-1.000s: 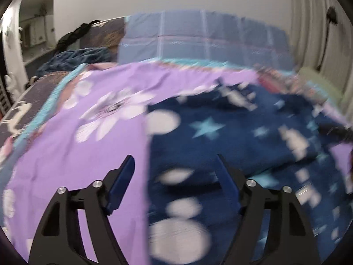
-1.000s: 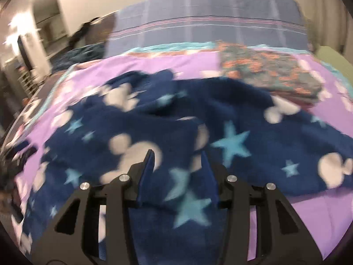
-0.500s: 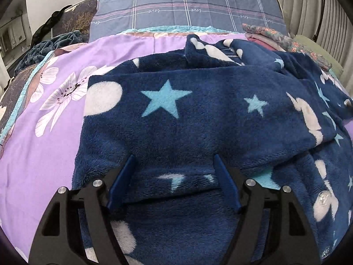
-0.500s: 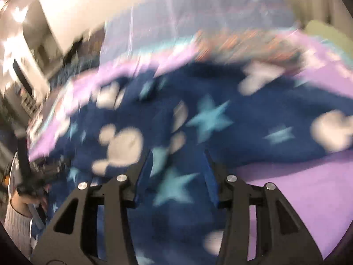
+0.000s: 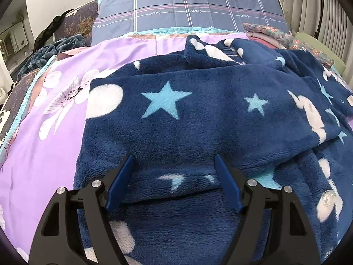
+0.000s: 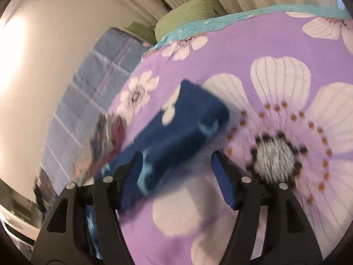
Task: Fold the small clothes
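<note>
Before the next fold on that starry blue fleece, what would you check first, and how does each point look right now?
1. Left tongs open, nothing pinched: ok.
2. Right tongs have just been opening; fleece between them but not squeezed: ok.
3. Folded flap lies flat over the lower layer: ok.
4. Far end of the fleece smoothed out: not ok, bunched near the pillow.
5. Flowered pile apart from the fleece: cannot tell.
6. Right view sharp enough to aim: not ok, blurred.
</note>
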Demonstrator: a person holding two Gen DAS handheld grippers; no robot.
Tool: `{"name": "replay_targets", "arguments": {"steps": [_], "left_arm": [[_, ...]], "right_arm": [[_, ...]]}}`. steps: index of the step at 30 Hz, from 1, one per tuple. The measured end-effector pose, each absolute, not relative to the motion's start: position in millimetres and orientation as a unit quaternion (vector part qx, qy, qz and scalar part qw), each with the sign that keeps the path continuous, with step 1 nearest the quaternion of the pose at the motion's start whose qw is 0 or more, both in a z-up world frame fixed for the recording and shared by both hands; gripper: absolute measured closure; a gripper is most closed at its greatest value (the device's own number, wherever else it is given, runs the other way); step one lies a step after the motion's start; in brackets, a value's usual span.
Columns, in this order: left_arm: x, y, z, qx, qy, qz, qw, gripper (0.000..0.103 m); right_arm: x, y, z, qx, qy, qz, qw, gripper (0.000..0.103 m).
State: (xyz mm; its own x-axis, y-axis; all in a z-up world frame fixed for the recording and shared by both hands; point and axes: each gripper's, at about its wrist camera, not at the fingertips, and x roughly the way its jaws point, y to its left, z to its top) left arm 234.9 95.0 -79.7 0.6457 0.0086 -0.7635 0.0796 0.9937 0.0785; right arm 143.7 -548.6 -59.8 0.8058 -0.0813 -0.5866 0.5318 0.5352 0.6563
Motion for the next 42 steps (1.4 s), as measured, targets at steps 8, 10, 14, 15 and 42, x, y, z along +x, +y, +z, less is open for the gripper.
{"name": "replay_targets", "arguments": {"steps": [8,10,14,15,42], "left_arm": [[234.8,95.3,-80.3,0.051,0.419,-0.019,0.906,0.026],[234.7,95.3,-80.2,0.051,0.419,-0.019,0.906,0.026],[234.5,95.8,-80.2,0.050,0.419,-0.020,0.907,0.026],[234.2,95.9,-80.1,0.049,0.418,-0.020,0.907,0.026],[244.0,41.2,-44.9,-0.163,0.435,-0.251,0.849,0.015]], "right_arm": [[177.8,-530.5,-53.0,0.473,0.243,-0.135,0.836,0.091],[189.6,-484.4,-26.2,0.427,0.239,-0.073,0.869,0.091],[213.1,-382.8,12.5,0.337,0.248,0.066,0.906,0.091],[219.6,-344.4,21.1,0.309,0.253,0.112,0.910,0.091],[223.3,-122.9,-74.6,0.112,0.399,0.274,0.868,0.068]]}}
